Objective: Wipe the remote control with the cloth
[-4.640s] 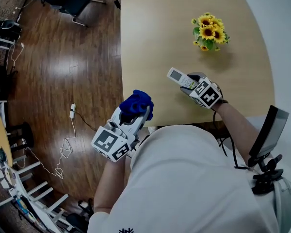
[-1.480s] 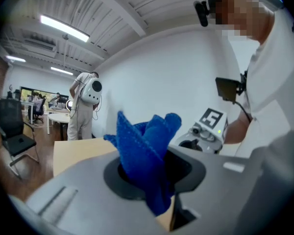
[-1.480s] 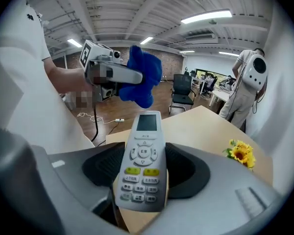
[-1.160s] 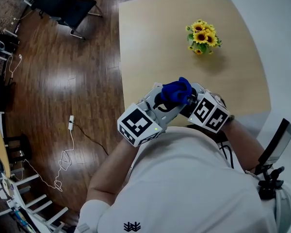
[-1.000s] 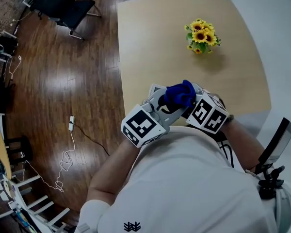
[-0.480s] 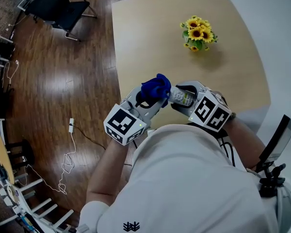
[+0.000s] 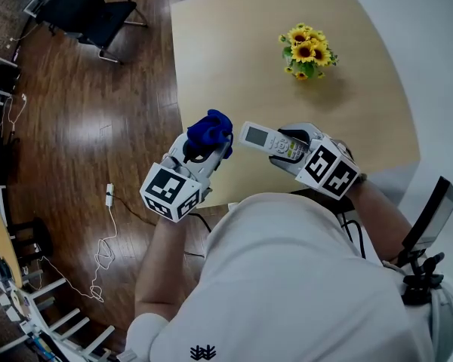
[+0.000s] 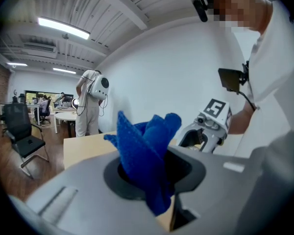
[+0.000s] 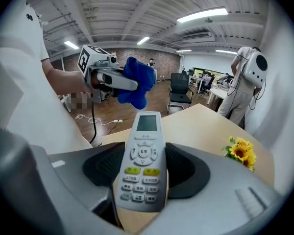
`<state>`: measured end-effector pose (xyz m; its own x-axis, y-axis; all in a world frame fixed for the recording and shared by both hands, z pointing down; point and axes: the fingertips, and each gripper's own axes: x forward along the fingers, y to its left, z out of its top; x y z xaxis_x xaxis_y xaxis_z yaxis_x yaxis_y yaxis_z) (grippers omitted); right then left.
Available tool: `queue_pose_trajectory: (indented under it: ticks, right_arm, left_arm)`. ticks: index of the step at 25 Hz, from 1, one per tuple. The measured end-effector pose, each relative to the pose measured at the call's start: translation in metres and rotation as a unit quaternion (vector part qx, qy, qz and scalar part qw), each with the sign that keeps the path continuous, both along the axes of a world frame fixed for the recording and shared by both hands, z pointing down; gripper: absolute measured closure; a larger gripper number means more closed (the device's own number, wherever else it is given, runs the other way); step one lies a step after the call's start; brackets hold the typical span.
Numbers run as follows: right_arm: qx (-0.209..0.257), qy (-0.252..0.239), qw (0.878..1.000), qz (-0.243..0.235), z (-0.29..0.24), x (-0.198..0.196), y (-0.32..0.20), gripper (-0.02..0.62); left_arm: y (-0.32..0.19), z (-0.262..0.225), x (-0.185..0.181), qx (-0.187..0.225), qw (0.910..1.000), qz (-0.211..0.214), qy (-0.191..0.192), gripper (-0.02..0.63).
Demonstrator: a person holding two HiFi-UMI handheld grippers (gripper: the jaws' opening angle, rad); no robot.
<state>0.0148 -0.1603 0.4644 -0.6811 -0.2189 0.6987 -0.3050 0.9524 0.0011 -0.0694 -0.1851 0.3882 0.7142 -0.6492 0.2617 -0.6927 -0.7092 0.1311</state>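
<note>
The white remote control (image 9: 142,165) lay lengthwise between the jaws of the right gripper (image 7: 288,146), clamped at its button end, its screen end jutting toward the blue cloth (image 7: 209,130) — all above the near edge of the table (image 7: 234,59). The right gripper view showed its grey display and two yellow keys; the head view showed cloth and remote apart. The left gripper (image 7: 198,154) pinched the bunched cloth.

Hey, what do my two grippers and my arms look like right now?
The left gripper and right gripper are light grey plastic, each bearing a white cube with black square markers. A dark cable trails by the right wrist. The person wears a white short-sleeved shirt.
</note>
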Motion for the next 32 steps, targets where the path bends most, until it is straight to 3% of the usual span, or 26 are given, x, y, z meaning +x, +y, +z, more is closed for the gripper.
queue_pose_trajectory:
  ticks: [8,21,26,32]
  right_arm:
    - [0.008,0.012,0.997,0.070,0.047,0.019,-0.037,0.336]
    - [-0.050,0.053,0.979,0.191,0.158,0.039,-0.099,0.334]
    - [-0.062,0.064,0.975,0.203,0.205,0.035,-0.108,0.334]
    - [-0.062,0.079,0.972,0.214,0.213,0.029,-0.104,0.334]
  left_arm:
    - [0.023,-0.002,-0.006,-0.016,0.9993,-0.023,0.025,0.497]
    - [0.068,0.009,-0.010,-0.055,0.9965,-0.041,0.048,0.497]
    - [0.074,0.026,-0.015,-0.065,0.9952,-0.053,0.051,0.497]
    - [0.086,0.020,-0.031,-0.069,0.9941,-0.067,0.051,0.497]
